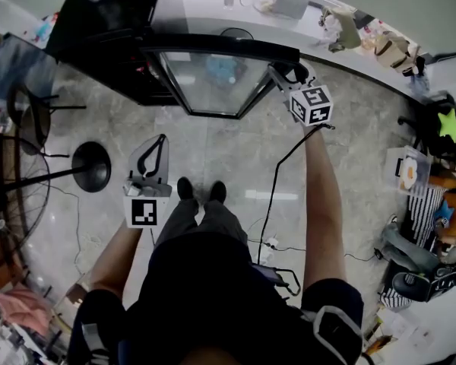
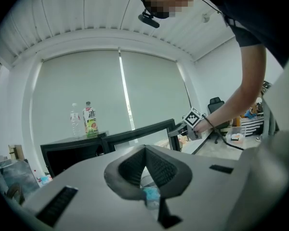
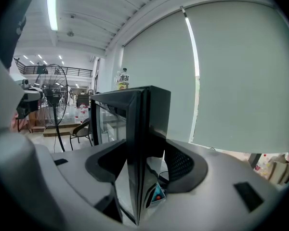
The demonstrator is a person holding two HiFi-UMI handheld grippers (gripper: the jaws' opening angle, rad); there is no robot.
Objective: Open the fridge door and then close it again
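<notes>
The fridge (image 1: 106,48) is a small black one. It stands just in front of the right gripper (image 1: 283,73). Its door (image 1: 213,82) is swung open and sticks out toward the person.

The door looks like a sheet of glass in a black frame. I think it is hard and stiff and will not bend. It hangs on hinges, so it does not need lifting, only swinging. Glass is smooth and slippery, and it can crack if it bangs. So the black frame is the best place to hold. The loose edge, far from the hinges, should swing most easily. A slow push should shut it without a slam.

In its own view, the right gripper (image 3: 137,150) has the loose edge of the door (image 3: 135,119) standing right between its jaws. The jaws are spread fairly wide, and the pads look pressed on both sides of the frame. That arm reaches out long and straight in front of the body, and the gripper tips a little downward.

The left gripper (image 1: 161,139) is closed tight and holds nothing. Its view shows the tips (image 2: 145,148) meeting. The left arm is bent and kept close to the body, well away from the door. It points forward.
</notes>
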